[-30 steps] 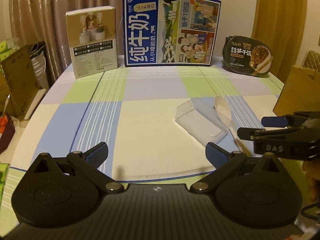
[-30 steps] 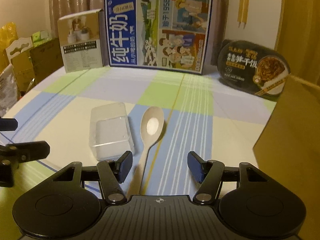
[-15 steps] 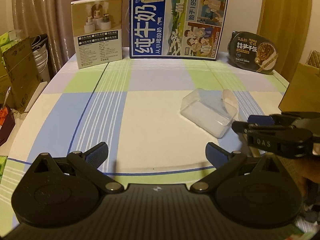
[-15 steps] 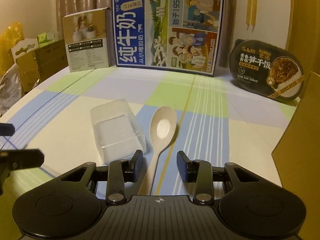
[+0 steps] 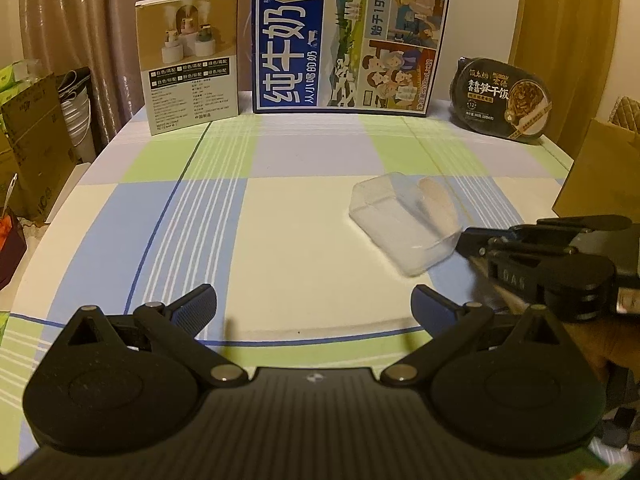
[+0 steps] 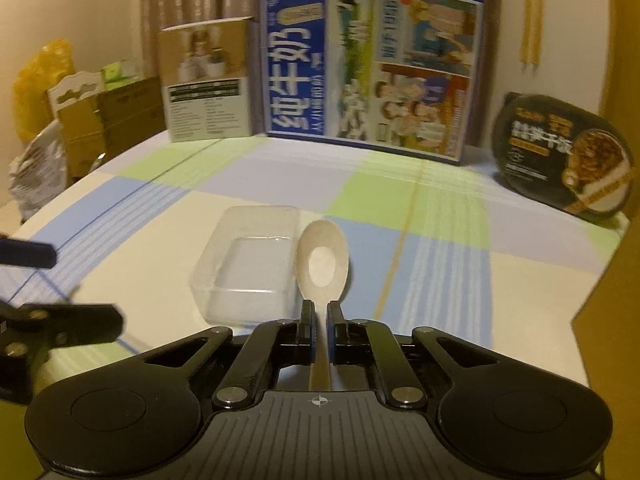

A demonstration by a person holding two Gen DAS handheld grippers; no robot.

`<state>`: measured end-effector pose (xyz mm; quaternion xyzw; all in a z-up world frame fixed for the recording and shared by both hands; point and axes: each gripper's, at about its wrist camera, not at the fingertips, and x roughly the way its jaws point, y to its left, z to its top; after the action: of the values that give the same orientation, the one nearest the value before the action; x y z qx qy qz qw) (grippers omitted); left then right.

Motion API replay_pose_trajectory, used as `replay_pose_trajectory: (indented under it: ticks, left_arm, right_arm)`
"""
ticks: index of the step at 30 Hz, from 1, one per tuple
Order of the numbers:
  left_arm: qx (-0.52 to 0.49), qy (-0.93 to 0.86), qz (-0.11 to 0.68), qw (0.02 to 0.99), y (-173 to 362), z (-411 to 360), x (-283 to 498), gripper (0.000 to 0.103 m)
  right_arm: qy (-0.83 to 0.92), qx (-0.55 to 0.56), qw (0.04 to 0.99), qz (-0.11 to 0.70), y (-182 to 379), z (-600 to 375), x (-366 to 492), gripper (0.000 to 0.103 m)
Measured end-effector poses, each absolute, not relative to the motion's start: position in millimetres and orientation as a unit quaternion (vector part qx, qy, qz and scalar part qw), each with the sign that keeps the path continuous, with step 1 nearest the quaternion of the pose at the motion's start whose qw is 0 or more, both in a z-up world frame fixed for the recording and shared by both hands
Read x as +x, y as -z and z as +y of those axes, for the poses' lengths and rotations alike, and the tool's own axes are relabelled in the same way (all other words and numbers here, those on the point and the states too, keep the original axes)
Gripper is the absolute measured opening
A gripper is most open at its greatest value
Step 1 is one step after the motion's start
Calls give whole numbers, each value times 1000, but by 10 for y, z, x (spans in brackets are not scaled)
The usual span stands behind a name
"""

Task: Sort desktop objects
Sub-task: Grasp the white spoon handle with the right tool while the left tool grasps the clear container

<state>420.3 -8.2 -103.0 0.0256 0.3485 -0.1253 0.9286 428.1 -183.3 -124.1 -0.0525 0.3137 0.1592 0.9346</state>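
Pale spoon point(image 6: 323, 264) now claw-clamped

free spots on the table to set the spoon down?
Bare: the left half, from the clear box to the table's left edge, and the strip between that box and the milk carton. Crowded: back edge and right side by the cardboard box.

– What are you working with there?
– Your grippers, left point(image 5: 314, 300) and right point(image 6: 319, 316), are matt black plastic with ribbed blue pads and shiny metal pivot pins. The spoon point(image 6: 323, 260) looks matt, pale and faintly speckled. Left of it, the box point(image 6: 248, 260) is clear glossy plastic.
– And under them?
– You have a smooth checked cloth point(image 5: 280, 240). At the far edge, the milk carton point(image 5: 348, 40) is glossy printed card, the small box point(image 5: 188, 64) matt card, the bowl point(image 5: 504, 100) dark with a glossy printed lid.
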Motion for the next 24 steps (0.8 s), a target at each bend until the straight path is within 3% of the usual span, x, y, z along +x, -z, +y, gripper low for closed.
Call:
replay_pose_trajectory:
  ticks: [8, 24]
  left_arm:
    - [21, 129, 342, 931, 1023, -62, 4213, 102]
    - [10, 155, 328, 932, 1157, -345, 4472, 99]
  right_arm:
    - [-210, -45, 923, 318, 1243, -1666, 4084, 2]
    - [-143, -46, 936, 317, 1234, -2060, 4073, 2]
